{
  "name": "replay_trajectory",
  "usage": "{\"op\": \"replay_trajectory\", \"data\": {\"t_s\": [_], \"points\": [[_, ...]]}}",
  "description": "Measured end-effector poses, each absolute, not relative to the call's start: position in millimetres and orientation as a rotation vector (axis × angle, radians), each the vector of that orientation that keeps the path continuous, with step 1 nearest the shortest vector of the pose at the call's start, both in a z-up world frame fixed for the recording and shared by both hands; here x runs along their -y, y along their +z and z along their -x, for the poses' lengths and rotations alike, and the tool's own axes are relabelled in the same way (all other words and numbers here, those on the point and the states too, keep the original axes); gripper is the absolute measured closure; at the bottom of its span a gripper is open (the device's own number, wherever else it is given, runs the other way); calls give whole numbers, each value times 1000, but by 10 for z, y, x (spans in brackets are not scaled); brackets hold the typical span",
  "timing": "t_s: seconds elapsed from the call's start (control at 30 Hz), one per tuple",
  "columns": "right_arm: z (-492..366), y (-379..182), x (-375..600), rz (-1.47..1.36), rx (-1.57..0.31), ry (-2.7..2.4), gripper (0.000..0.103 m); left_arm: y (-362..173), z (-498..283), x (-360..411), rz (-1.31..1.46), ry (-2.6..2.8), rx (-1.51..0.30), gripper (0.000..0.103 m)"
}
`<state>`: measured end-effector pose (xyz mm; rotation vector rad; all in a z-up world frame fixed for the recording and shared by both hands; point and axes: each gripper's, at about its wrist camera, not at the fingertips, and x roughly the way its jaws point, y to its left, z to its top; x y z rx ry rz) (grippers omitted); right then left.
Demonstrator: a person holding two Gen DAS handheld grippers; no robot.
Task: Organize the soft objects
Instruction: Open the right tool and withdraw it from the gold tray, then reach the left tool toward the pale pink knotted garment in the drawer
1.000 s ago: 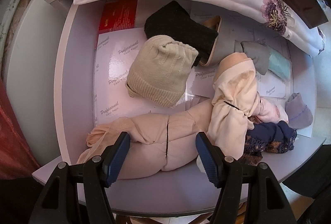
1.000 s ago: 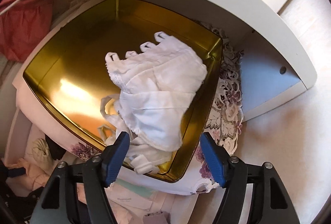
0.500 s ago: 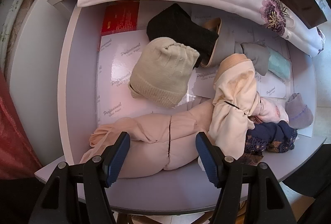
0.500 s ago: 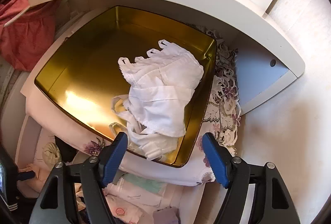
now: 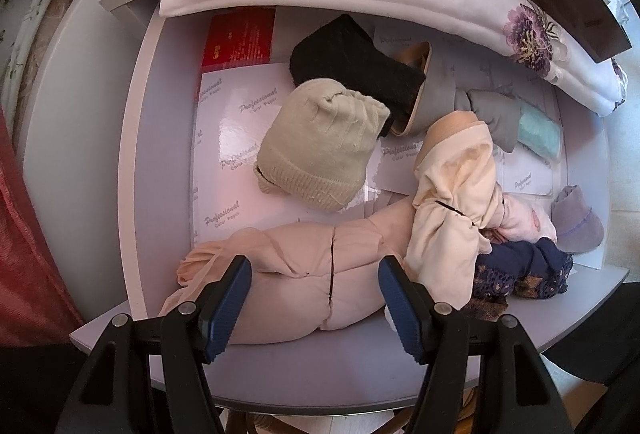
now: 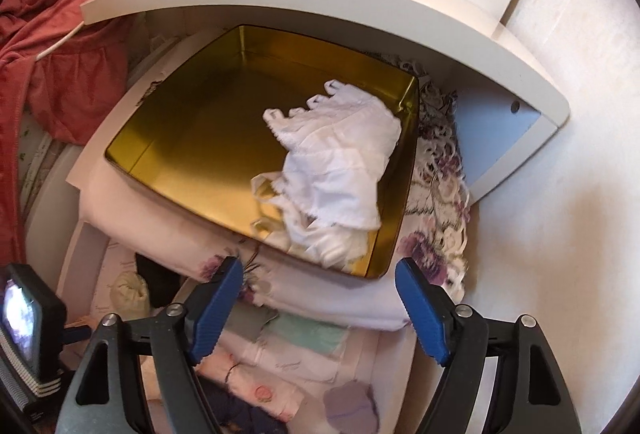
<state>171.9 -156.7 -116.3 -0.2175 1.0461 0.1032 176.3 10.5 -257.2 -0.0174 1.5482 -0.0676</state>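
While my left gripper (image 5: 314, 298) hangs over the lavender shelf (image 5: 160, 137), its jaws stand wide and hold nothing; the pale pink tights (image 5: 296, 274) lie below and between them, untouched. Around the tights I count one beige knit sock (image 5: 324, 149) just beyond them, one black sock (image 5: 352, 61) past that, one cream bundle (image 5: 452, 201) to their right, one navy lace piece (image 5: 524, 266) beside the bundle, one lilac sock (image 5: 576, 222), one grey piece (image 5: 496, 117) and one mint piece (image 5: 538, 131). One red packet (image 5: 240, 37) sits beyond the beige sock.

My right gripper (image 6: 320, 310) is empty too, its jaws opening with no thing between them. Only its view shows the gold tin (image 6: 168, 121), with one white lace garment (image 6: 340, 161) lying in its near right corner. The tin rests on a flowered cushion (image 6: 328, 298), which the left view shows only as a long white edge, the tin there being a dark wall cut off by the frame. Left of the tin lies a red cloth (image 6: 60, 33).

Below the tin the right view catches the shelf blurred; the beige and black socks are half hidden there, and a small screen (image 6: 20, 318) at the edge is too blurred to read.
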Motion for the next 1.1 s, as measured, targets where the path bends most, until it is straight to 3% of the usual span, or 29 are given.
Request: {"op": "replay_trajectory", "data": {"t_s": [0.47, 1.1], "points": [[-1162, -1718, 1709, -63, -1292, 58, 21, -2508, -1767, -118, 24, -64, -1539, 36], [-1003, -2502, 1596, -16, -1544, 36, 21, -2404, -1782, -460, 137, 2, -1508, 36]]}}
